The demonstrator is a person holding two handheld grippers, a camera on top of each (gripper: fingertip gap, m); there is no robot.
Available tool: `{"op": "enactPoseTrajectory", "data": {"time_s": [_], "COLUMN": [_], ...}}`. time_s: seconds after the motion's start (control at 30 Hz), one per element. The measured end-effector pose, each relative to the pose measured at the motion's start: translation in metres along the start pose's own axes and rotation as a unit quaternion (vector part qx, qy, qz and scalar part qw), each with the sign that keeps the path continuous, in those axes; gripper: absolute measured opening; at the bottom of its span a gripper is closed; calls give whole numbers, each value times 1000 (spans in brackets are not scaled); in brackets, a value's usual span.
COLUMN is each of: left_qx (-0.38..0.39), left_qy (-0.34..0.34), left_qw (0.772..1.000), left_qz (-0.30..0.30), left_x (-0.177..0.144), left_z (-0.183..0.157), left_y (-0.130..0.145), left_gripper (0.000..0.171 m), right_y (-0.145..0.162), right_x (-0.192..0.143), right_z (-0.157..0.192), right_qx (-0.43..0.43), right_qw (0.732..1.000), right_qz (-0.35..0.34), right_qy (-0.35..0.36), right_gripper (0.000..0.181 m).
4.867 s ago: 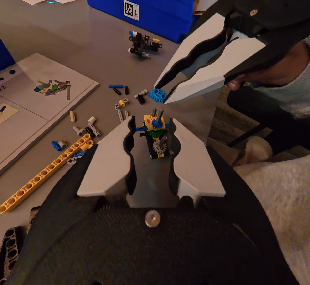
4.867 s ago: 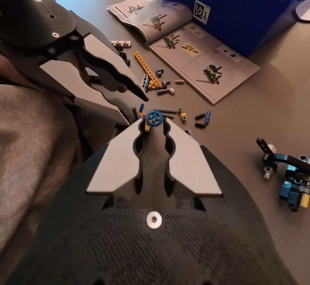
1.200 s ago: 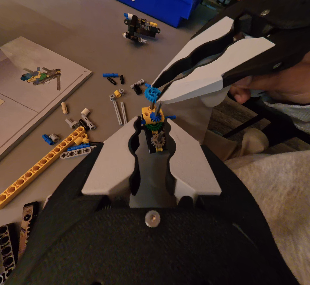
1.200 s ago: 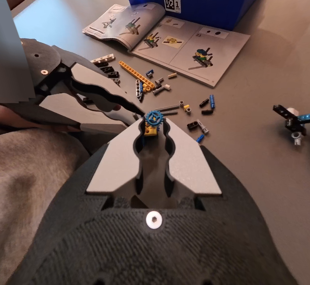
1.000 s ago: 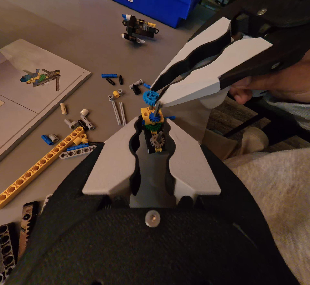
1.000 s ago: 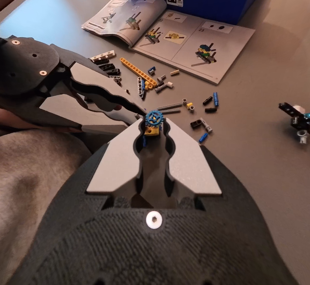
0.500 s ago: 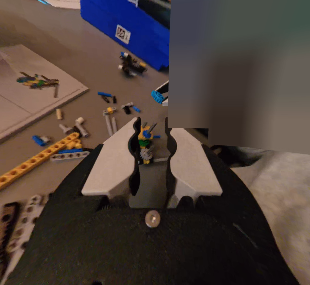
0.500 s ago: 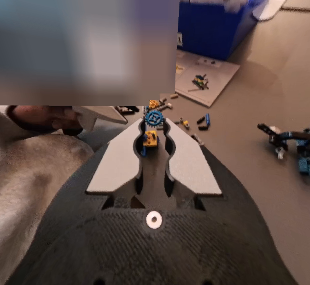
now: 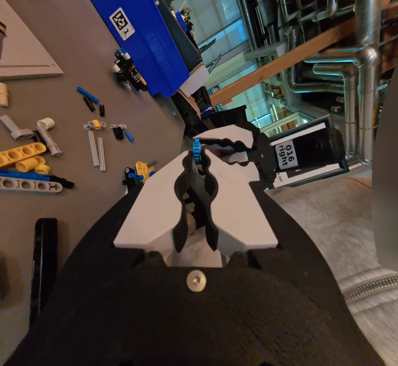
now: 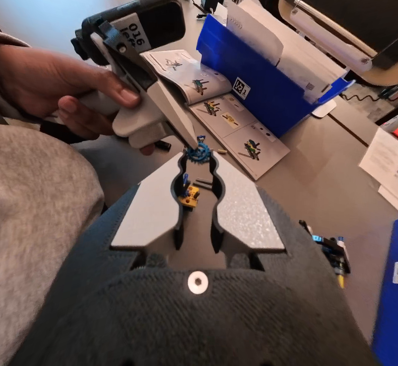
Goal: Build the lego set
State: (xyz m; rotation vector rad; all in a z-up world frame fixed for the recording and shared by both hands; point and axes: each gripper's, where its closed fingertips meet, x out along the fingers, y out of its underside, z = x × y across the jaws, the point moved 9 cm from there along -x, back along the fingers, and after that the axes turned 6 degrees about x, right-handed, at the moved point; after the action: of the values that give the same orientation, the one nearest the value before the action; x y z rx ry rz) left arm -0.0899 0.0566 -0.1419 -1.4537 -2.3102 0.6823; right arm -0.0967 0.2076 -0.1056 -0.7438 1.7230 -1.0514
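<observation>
Lego gear (image 10: 197, 153), blue, sits at centre frame, pinched at the tips of my right gripper (image 10: 197, 157); my left gripper (image 9: 196, 157) meets it, nearly closed on the same gear. Below lies the yellow assembly (image 10: 189, 198) on the grey table (image 10: 301, 194). Loose pins (image 9: 94, 149), an instruction booklet (image 10: 237, 127) and a blue bin (image 10: 258, 88) crowd around.

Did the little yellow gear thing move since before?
Yes. The yellow assembly was between the left gripper's fingers; now it lies on the table left of them, near the grey axles.
</observation>
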Motion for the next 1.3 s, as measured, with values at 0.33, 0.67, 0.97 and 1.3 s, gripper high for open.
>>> {"op": "enactPoseTrajectory", "data": {"time_s": [0.33, 0.67, 0.97, 1.3], "left_qx": [3, -1, 4, -2], "left_qy": [1, 40, 60, 59], "left_qw": [1000, 996, 992, 992], "left_qz": [10, 81, 110, 115], "left_x": [-7, -4, -4, 1], "left_z": [3, 1, -1, 1], "left_y": [-1, 7, 11, 12], "left_gripper": [5, 6, 5, 5], "right_y": [4, 3, 5, 11], "right_x": [-3, -8, -8, -9], "right_z": [4, 2, 1, -8], "right_qx": [-49, -118, -117, -68], "right_qw": [998, 986, 973, 974], "right_qz": [36, 15, 31, 16], "right_qy": [-13, -120, -197, -216], "right_gripper": [15, 34, 26, 18]}}
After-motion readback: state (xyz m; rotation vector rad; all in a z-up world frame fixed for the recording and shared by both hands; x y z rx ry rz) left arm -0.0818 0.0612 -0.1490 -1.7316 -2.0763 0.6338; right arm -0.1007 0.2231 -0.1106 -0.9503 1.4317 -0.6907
